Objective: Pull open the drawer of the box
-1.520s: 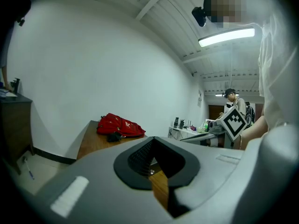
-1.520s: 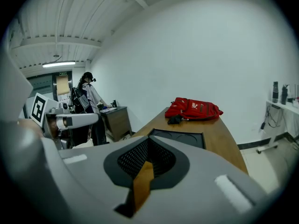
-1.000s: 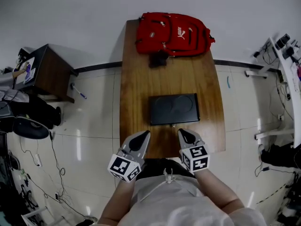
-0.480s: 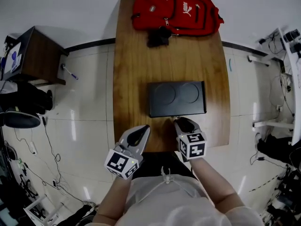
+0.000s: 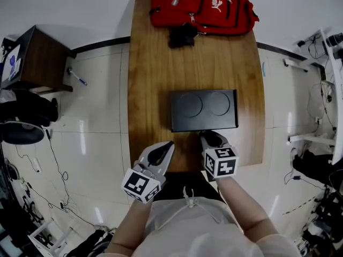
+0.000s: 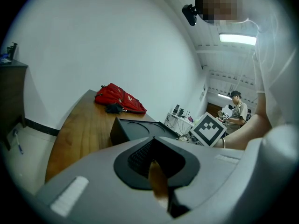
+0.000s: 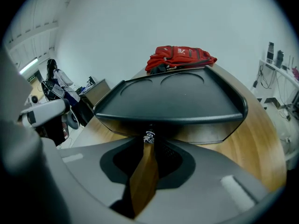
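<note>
A flat black box with two round dents in its lid lies on the long wooden table. On its near front face is a small metal drawer knob; the drawer looks closed. My right gripper is at that front face. In the right gripper view its jaws are closing, with the knob between their tips and touched on both sides. My left gripper hangs over the table's near edge, left of the box. Its jaws are nearly together and hold nothing.
A red backpack and a black pouch lie at the table's far end. A dark cabinet stands on the left, and a pen lies on the tiled floor. A white desk is on the right. A person stands in the background.
My right gripper has moved forward from the table's near edge up to the box's front face. The left gripper has stayed about where it was.
</note>
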`<state>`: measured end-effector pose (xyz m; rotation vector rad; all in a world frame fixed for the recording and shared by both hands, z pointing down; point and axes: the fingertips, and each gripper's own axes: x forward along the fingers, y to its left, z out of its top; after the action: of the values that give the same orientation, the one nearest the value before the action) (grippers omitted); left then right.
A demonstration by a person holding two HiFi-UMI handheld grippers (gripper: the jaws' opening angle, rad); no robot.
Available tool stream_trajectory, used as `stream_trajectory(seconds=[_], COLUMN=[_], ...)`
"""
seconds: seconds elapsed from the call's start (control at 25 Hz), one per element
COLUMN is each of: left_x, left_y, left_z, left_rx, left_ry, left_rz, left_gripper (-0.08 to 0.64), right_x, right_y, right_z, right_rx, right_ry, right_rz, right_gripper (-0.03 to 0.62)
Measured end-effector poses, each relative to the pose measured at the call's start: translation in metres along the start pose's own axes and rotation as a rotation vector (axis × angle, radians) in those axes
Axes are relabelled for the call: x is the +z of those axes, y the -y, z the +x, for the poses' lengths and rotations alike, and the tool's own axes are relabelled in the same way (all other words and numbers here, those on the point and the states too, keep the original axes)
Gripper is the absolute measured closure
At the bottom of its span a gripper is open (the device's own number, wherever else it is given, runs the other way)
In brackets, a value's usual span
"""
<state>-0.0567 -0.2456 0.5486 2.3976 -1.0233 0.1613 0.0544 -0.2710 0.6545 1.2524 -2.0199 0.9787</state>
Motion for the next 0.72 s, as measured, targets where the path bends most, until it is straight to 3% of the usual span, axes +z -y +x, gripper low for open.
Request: stream_trajectory(seconds=[0.36,0.72], left_x=[-0.002,-0.005], left_y=[0.01,0.014], left_z=[-0.009,-0.035], left_rx=[-0.002,0.043], left_ry=[0.003,0.023], left_rz=[0.007,0.041], left_gripper=[0.554,0.554], right_x=[-0.006,-0.046], right_y=[-0.002,-0.015], right_z=[-0.004,-0.027], right_rx=[-0.002,0.002], right_ry=[-0.013,-0.041], right_rz=[0.016,0.036], right_gripper=[0.517,0.517])
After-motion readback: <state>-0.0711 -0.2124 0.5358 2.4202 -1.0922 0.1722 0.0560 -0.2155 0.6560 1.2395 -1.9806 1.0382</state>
